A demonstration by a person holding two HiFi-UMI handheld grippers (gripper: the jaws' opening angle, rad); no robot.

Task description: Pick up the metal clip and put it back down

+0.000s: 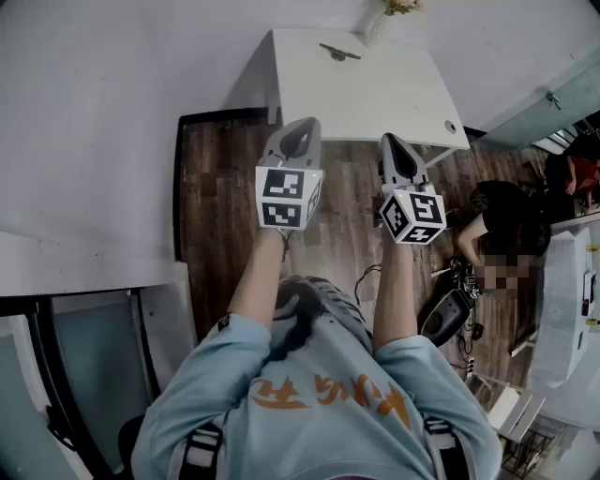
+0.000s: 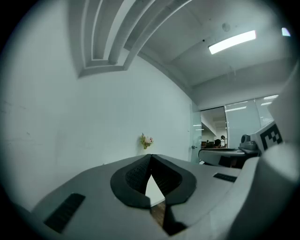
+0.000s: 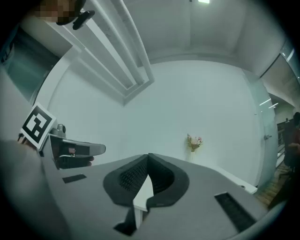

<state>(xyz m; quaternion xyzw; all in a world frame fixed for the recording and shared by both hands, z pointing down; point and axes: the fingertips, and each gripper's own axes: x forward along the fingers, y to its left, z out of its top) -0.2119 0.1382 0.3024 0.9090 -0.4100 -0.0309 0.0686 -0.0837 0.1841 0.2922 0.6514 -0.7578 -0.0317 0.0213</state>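
Note:
The metal clip [image 1: 338, 52] is a small dark piece lying near the far edge of the white table [image 1: 375, 98]. I hold both grippers level in front of me, short of the table's near edge and over the wooden floor. The left gripper [image 1: 298, 128] has its jaw tips pressed together with nothing between them, as the left gripper view [image 2: 150, 157] shows. The right gripper [image 1: 393, 141] is likewise shut and empty [image 3: 149, 156]. Neither gripper touches the clip, which is hidden behind the jaws in both gripper views.
A vase of flowers [image 1: 380, 19] stands at the table's far edge against the white wall, also seen as flowers [image 2: 146, 140] and flowers [image 3: 193, 142]. A person [image 1: 506, 225] sits at the right beside gear on the floor. A glass partition [image 1: 84, 375] is at the lower left.

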